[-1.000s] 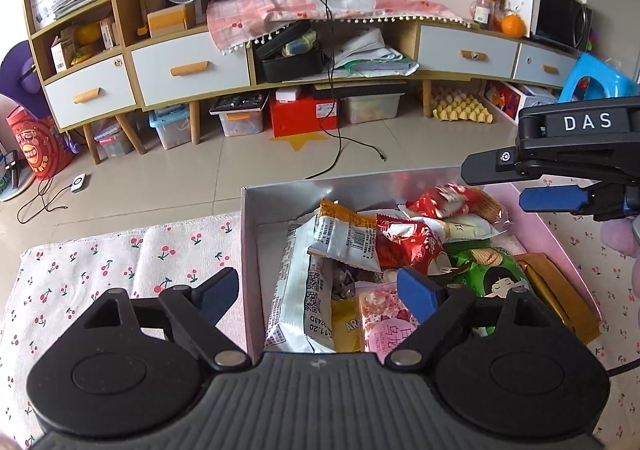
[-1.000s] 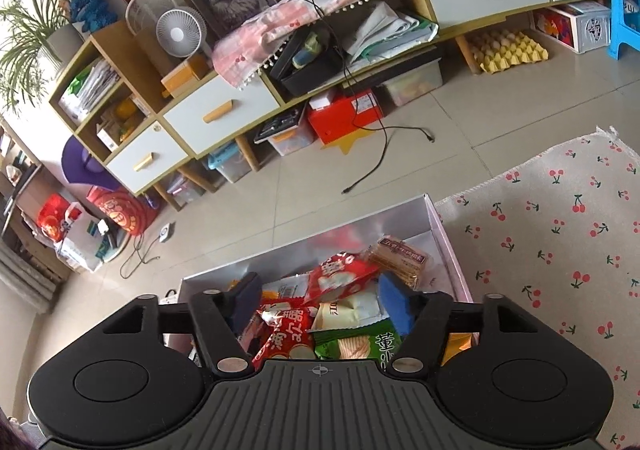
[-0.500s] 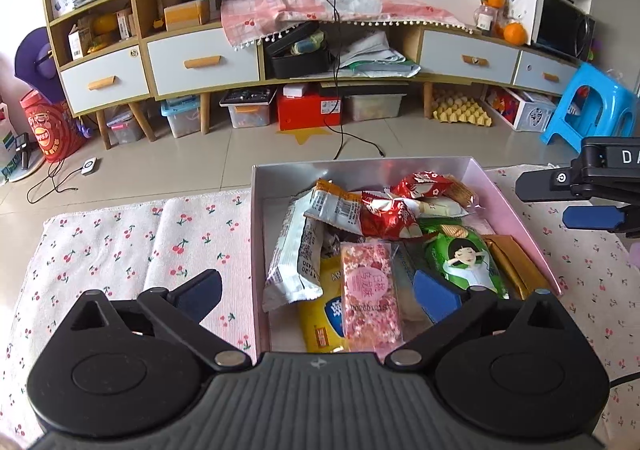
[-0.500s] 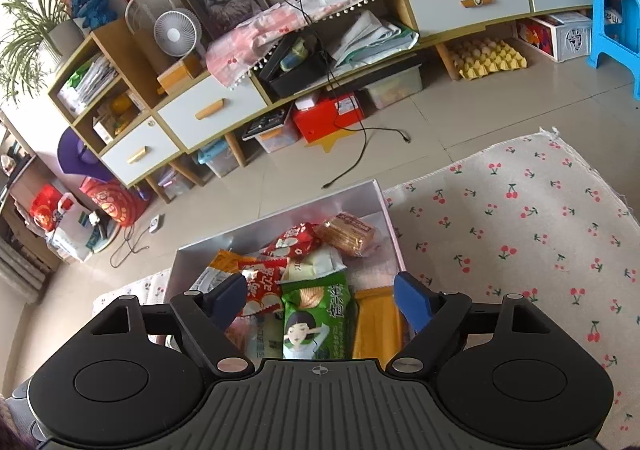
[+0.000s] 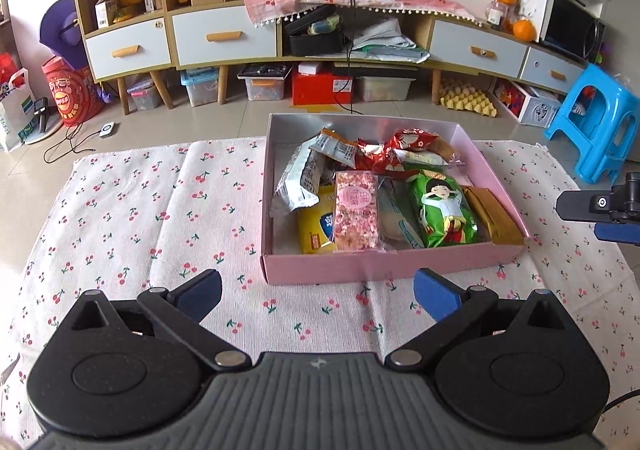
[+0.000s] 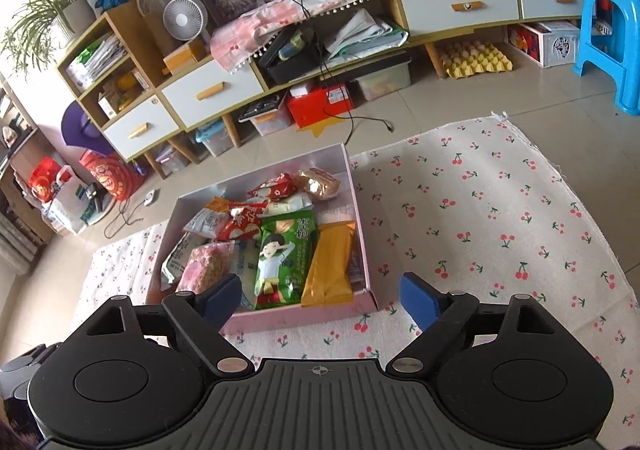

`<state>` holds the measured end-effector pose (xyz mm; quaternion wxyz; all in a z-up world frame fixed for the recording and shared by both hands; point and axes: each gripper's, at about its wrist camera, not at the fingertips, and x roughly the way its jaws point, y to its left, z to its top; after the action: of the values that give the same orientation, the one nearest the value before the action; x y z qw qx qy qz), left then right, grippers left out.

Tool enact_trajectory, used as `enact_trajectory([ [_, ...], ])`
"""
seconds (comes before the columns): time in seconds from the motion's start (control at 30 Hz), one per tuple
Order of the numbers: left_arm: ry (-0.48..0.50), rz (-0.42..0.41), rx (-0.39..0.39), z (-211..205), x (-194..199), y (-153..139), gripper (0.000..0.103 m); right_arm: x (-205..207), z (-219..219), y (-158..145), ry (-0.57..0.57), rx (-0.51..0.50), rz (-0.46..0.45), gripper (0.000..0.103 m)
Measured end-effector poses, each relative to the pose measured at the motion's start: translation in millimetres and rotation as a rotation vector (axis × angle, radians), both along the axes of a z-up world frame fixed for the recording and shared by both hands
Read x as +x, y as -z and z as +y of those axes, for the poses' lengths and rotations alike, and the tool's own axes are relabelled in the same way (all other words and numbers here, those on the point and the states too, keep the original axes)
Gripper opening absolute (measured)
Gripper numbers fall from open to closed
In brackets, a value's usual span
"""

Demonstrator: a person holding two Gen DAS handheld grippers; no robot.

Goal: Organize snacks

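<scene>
A pink box (image 5: pixel 384 264) (image 6: pixel 304 316) sits on the cherry-print cloth and holds several snack packs: a pink bar (image 5: pixel 356 215), a green pack with a girl on it (image 5: pixel 444 209) (image 6: pixel 284 258), a gold pack (image 5: pixel 494 215) (image 6: pixel 330 262), red wrappers (image 5: pixel 394 147) and white packs (image 5: pixel 296 181). My left gripper (image 5: pixel 318 296) is open and empty, just in front of the box's near wall. My right gripper (image 6: pixel 320 300) is open and empty over the box's near right corner; it also shows at the right edge of the left wrist view (image 5: pixel 600 209).
The cherry-print cloth (image 5: pixel 140 217) (image 6: pixel 500 217) spreads left and right of the box. Beyond it are tiled floor, a long cabinet with drawers (image 5: pixel 224 37), storage boxes beneath it, a trailing cable (image 6: pixel 360 121) and a blue stool (image 5: pixel 596 129).
Both grippers have pulled back and up from over the box. The box, earlier close under the fingers, now lies whole in front of them. Both stayed open and empty.
</scene>
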<state>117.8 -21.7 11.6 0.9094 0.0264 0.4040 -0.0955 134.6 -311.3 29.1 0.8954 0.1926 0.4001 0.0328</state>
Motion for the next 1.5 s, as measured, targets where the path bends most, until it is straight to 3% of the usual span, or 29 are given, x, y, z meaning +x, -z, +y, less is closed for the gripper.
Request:
enact_trajectory([
  [0.27, -0.042, 0.027, -0.002, 1, -22, 2, 0.102, -31, 9, 6, -0.007, -0.066, 0.058, 0.089],
  [0.43, -0.057, 0.034, 0.018, 0, -36, 2, 0.102, -51, 20, 3, -0.028, -0.102, 0.057, 0.089],
  [0.63, -0.066, 0.031, -0.014, 5, -55, 3, 0.102, -69, 39, 5, -0.043, -0.205, 0.050, 0.094],
  [1.03, -0.089, 0.015, 0.060, 4, -72, -1, 0.103, -89, 58, 7, -0.077, -0.312, 0.013, 0.094],
  [1.23, -0.083, 0.011, 0.097, -2, -75, -1, 0.103, -89, 67, 8, -0.108, -0.313, 0.007, 0.094],
  [1.5, -0.084, 0.023, 0.084, -2, -76, -1, 0.103, -90, 69, 9, -0.113, -0.318, 0.008, 0.094],
])
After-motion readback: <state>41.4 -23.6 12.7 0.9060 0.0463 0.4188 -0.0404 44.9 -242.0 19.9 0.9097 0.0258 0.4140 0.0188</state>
